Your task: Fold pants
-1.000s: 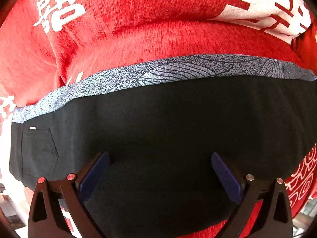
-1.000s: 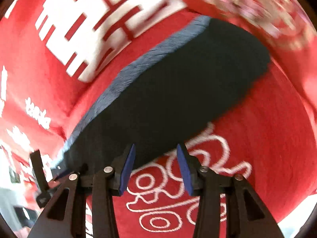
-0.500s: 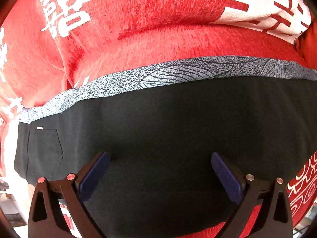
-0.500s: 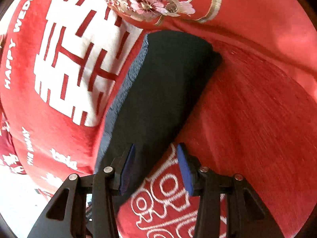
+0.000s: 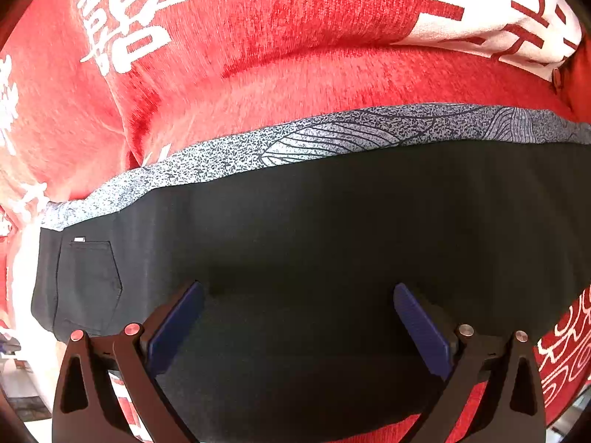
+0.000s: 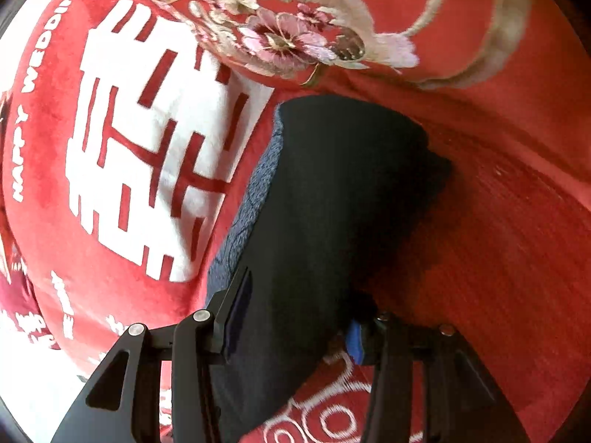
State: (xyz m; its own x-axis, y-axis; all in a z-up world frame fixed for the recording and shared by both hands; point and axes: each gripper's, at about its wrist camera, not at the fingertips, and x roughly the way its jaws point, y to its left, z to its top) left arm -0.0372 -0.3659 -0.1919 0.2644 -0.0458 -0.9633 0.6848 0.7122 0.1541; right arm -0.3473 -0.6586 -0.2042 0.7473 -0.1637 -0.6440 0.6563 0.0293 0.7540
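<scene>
1. Red bedding (image 5: 295, 37) printed with white characters is lying under everything, soft and uneven.
2. Left gripper (image 5: 297, 317) is hovering over the pants (image 5: 332, 221) with its jaws spread wide and nothing between them.
3. Right gripper (image 6: 295, 317) is straddling the pants' (image 6: 332, 203) near end, its jaws apart on either side of the cloth; whether the pads are pinching it cannot be told, since the right pad is half hidden under the fabric.
4. Pants are lying as a long dark strip folded lengthwise, with a grey patterned band (image 5: 332, 136) showing along the far edge and a back pocket (image 5: 88, 280) at the left end.
5. Risk: if the right gripper is closing too shallow, it is likely catching only the top layer, so the layers may be sliding apart as the end is lifted.
6. Risk: the plush bedding is probably gripping the cloth, so dragging may be bunching the strip or pinching the bedding along with it.
</scene>
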